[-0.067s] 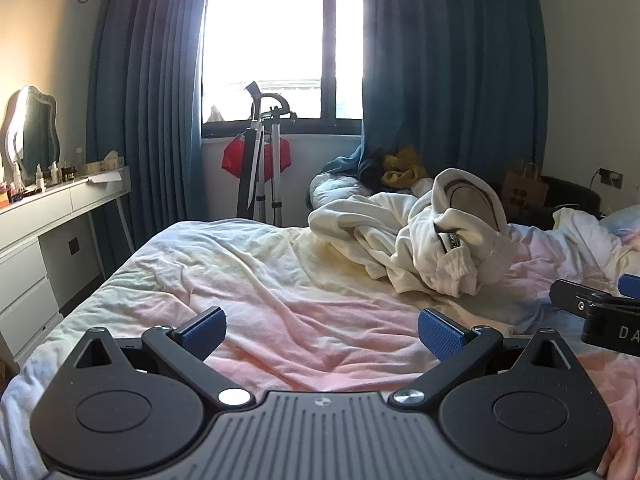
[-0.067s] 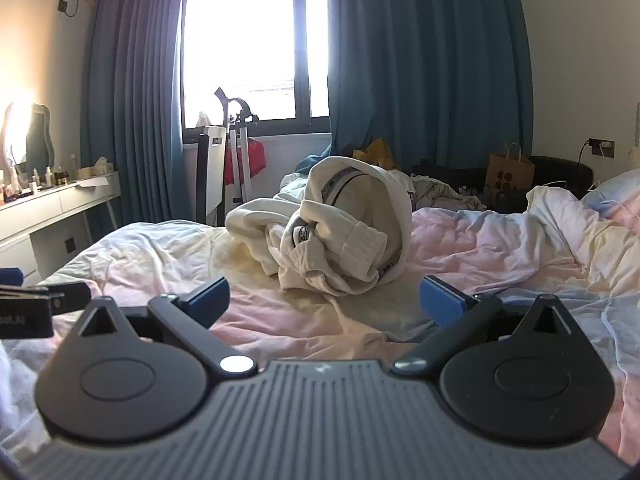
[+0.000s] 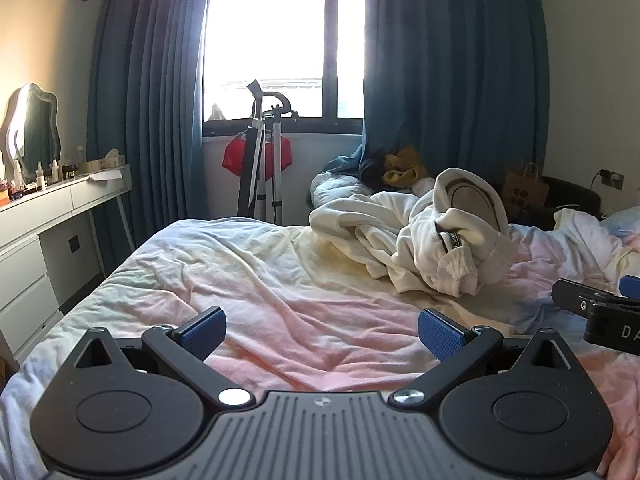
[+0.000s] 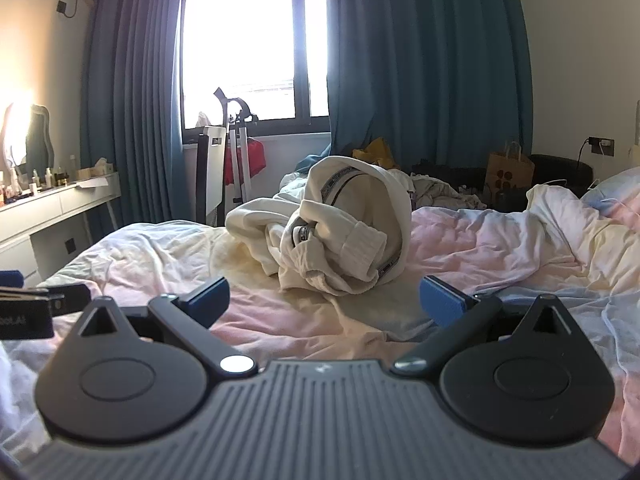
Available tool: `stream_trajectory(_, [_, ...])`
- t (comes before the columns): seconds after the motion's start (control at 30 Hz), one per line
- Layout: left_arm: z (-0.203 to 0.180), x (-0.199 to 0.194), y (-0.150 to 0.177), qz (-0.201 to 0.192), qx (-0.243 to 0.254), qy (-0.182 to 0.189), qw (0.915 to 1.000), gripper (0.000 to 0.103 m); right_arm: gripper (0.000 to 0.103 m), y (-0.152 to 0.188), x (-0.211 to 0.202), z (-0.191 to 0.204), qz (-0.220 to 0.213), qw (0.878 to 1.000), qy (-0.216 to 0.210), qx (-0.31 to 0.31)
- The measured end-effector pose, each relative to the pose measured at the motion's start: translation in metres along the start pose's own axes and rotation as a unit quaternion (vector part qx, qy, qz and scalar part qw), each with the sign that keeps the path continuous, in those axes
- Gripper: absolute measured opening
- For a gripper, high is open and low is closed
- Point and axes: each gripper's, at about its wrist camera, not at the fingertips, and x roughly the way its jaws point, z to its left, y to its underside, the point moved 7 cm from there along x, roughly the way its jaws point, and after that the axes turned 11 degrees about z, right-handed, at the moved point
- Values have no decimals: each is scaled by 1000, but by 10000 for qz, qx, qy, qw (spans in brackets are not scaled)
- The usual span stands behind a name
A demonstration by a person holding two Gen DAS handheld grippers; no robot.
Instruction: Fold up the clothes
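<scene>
Above a rumpled bed (image 3: 248, 264), both grippers hover with jaws spread wide and nothing between them. The left gripper (image 3: 322, 330) shows its blue pads (image 3: 204, 330) apart over pink-and-cream bedding; ahead of it and to its right lies a crumpled white hoodie (image 3: 444, 240), heaped on the covers, well clear of the fingers. At that view's right edge, the right gripper (image 3: 596, 312) juts in beside the left, level with it.

From the right gripper (image 4: 324, 300), the hoodie (image 4: 340, 232) sits straight ahead, just beyond the open pads (image 4: 440, 300), its hood standing up and a ribbed cuff facing the camera. The left gripper (image 4: 36, 304) pokes in at this view's left edge.

Beyond the hoodie, more clothes (image 3: 396, 168) are piled at the bed's far end, below dark blue curtains (image 3: 448, 80) that frame a bright window (image 3: 280, 40). A metal stand (image 3: 264, 160) with a red garment (image 3: 236, 156) stands under the sill. Far to the left of the left gripper, a white desk (image 3: 48, 208) carries bottles and a mirror (image 3: 34, 128). To the far right, a paper bag (image 4: 510, 170) rests on the floor beside a dark seat.
</scene>
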Motion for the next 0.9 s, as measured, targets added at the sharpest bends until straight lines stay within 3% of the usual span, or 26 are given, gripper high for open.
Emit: stream_trajectory(0.9, [-18,24,7,3,126,246,9996,103,103,2,8,-9,115,9998,-49,131])
